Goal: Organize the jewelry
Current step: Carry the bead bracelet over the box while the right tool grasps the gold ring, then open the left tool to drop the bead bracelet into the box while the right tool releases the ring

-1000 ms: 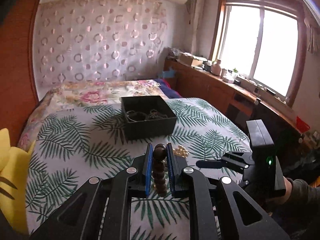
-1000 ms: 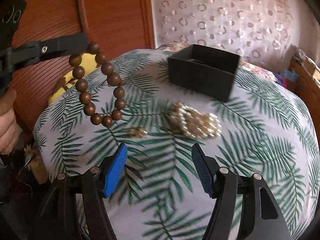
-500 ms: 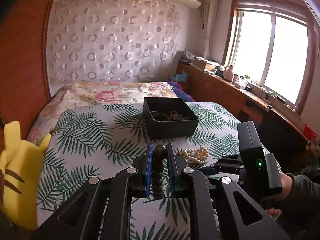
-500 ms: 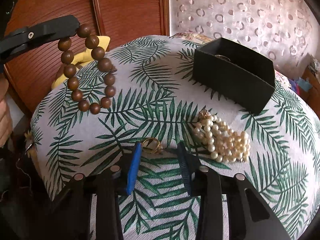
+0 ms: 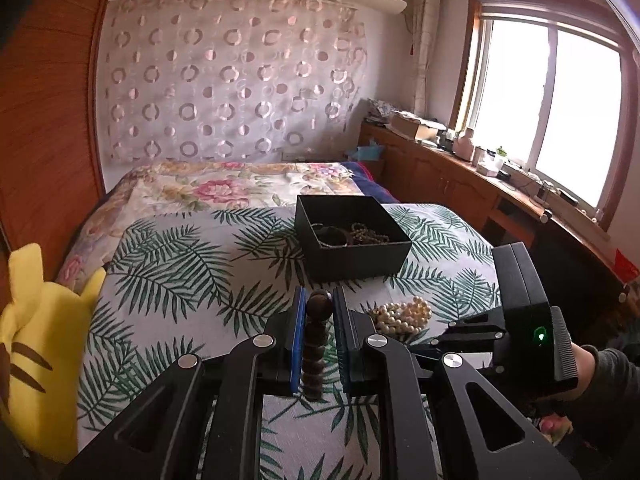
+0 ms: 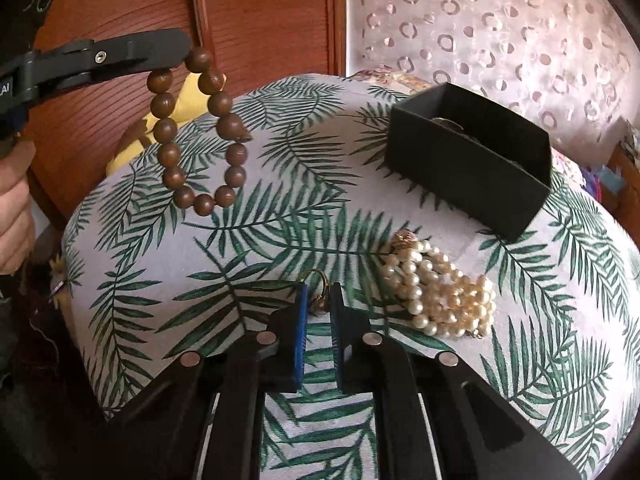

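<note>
My left gripper [image 5: 319, 300] is shut on a brown wooden bead bracelet [image 5: 316, 344], which hangs above the leaf-print cloth; the bracelet also shows in the right wrist view [image 6: 198, 132]. My right gripper [image 6: 320, 292] is shut on a small gold ring [image 6: 318, 294] lying on the cloth. A pearl bracelet [image 6: 436, 292] lies just right of the ring and also shows in the left wrist view [image 5: 402, 314]. A black open box [image 5: 352, 236] holding several pieces of jewelry stands further back, and it also shows in the right wrist view [image 6: 472, 160].
A yellow plush toy [image 5: 40, 344] sits at the left edge of the table. A bed with a floral cover [image 5: 224, 188] lies behind. A wooden wardrobe [image 6: 260, 20] is on the left, a wooden counter [image 5: 460, 176] under the window on the right.
My right gripper moved down to the gold ring and shut on it. My left gripper kept hold of the wooden bracelet, and its view swung left so the box sits further right.
</note>
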`<move>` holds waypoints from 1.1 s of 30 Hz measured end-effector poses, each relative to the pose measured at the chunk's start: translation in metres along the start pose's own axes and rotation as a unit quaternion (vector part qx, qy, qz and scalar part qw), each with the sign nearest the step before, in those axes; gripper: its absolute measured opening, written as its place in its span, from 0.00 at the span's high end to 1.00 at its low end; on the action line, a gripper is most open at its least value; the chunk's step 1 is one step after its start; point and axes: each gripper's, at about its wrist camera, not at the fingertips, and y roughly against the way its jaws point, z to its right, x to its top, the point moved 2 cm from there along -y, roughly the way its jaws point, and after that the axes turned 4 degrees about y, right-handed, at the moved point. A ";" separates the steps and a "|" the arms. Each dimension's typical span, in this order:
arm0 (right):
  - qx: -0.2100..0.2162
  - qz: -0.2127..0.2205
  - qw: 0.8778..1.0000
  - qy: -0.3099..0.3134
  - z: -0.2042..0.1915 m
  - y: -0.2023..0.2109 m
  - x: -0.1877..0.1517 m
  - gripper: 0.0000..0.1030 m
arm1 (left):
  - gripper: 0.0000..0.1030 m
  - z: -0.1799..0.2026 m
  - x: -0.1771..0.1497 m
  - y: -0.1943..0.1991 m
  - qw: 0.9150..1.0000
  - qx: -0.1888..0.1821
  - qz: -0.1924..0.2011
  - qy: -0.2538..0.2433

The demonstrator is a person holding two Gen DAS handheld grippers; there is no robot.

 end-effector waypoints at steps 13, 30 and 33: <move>-0.026 0.063 0.997 -0.023 0.050 0.049 0.019 0.88 | 0.88 0.020 0.047 -0.026 0.999 -0.006 0.018 -0.039; -0.060 0.095 0.992 -0.060 0.145 0.035 0.073 0.88 | 0.88 0.041 0.106 -0.098 0.998 -0.009 0.010 -0.069; -0.056 0.090 0.992 -0.067 0.152 0.022 0.073 0.88 | 0.88 0.040 0.115 -0.110 0.998 -0.006 0.008 -0.070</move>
